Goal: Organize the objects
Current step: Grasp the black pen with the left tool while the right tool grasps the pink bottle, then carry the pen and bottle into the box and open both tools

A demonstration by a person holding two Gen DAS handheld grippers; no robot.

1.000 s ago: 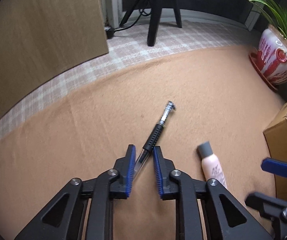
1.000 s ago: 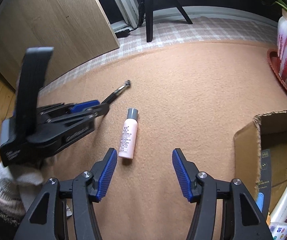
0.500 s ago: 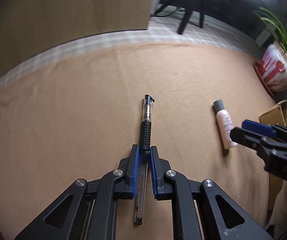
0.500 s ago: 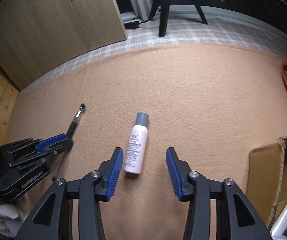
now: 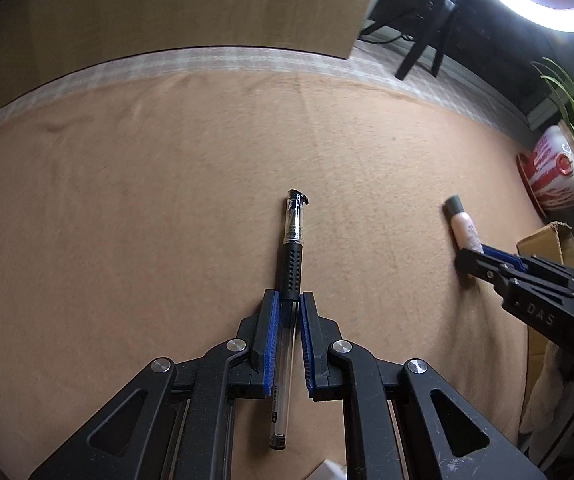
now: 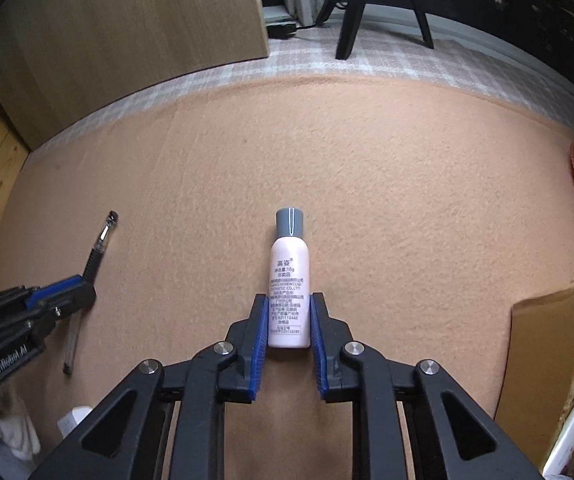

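Observation:
A black-and-clear pen [image 5: 291,264] lies on the tan carpet [image 5: 167,208]. My left gripper [image 5: 287,300] is shut on its clear barrel just behind the black grip. A small pink bottle [image 6: 289,268] with a grey cap lies flat, cap pointing away. My right gripper [image 6: 288,300] is closing around its lower half, and the blue pads touch both sides. In the right wrist view the left gripper [image 6: 81,286] and the pen [image 6: 95,252] are at the left. The left wrist view shows the bottle [image 5: 463,228] and the right gripper [image 5: 475,256] at the right.
An open cardboard box [image 6: 543,360] with several items inside stands at the right. A red-and-white plant pot [image 5: 555,176] sits beyond it. A wooden board [image 6: 127,40] and tripod legs [image 6: 351,20] stand past the carpet's far edge.
The left gripper closed on the pen and swung so the pen points straight ahead. The right gripper moved over the pink bottle and its jaws narrowed onto it.

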